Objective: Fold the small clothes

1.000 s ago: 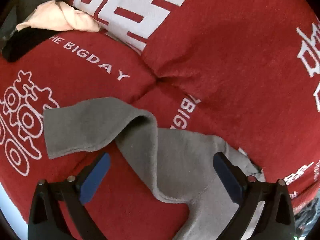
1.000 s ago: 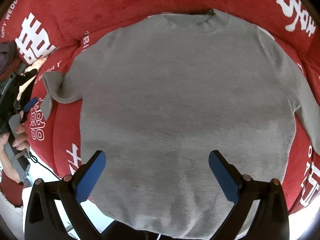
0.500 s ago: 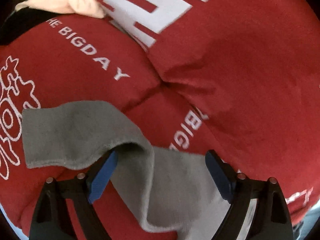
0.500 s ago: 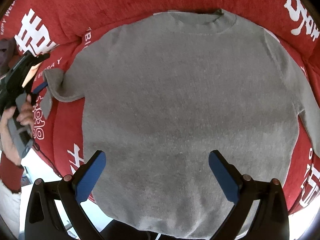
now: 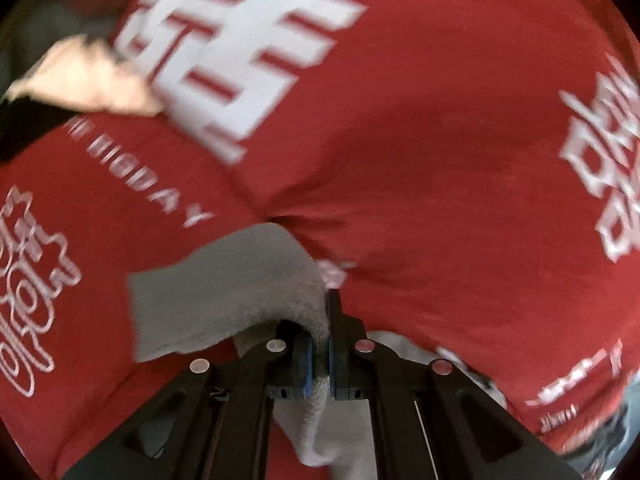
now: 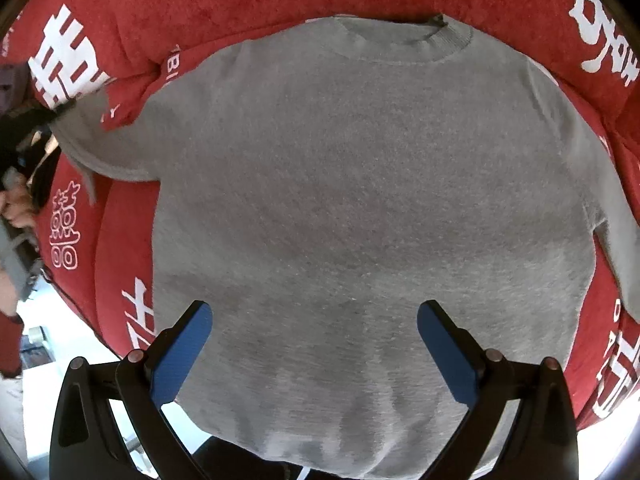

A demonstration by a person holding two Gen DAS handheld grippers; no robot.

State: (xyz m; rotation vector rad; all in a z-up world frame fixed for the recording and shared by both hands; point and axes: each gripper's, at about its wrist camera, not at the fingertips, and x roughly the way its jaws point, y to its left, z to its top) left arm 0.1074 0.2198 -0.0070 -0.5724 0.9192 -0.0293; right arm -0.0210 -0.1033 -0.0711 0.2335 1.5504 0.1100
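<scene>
A grey sweater (image 6: 360,200) lies spread flat on red cushions, collar at the far side. My right gripper (image 6: 314,340) is open and empty, hovering over its lower hem. My left gripper (image 5: 319,354) is shut on the sweater's left sleeve (image 5: 224,296), with the cuff end hanging loose to the left of the pads. In the right wrist view the same sleeve (image 6: 86,120) is lifted at the far left, where the left gripper (image 6: 38,120) shows only as a dark shape. The right sleeve (image 6: 616,216) lies along the right side.
Red cushions (image 5: 420,120) with white lettering lie under and behind the sweater. A peach cloth (image 5: 88,80) and a black item (image 5: 28,128) lie at the far left. The cushion edge and a pale floor (image 6: 44,332) show at lower left.
My left gripper has moved onto the left sleeve, closed on it and lifted it. The right gripper has stayed open over the hem.
</scene>
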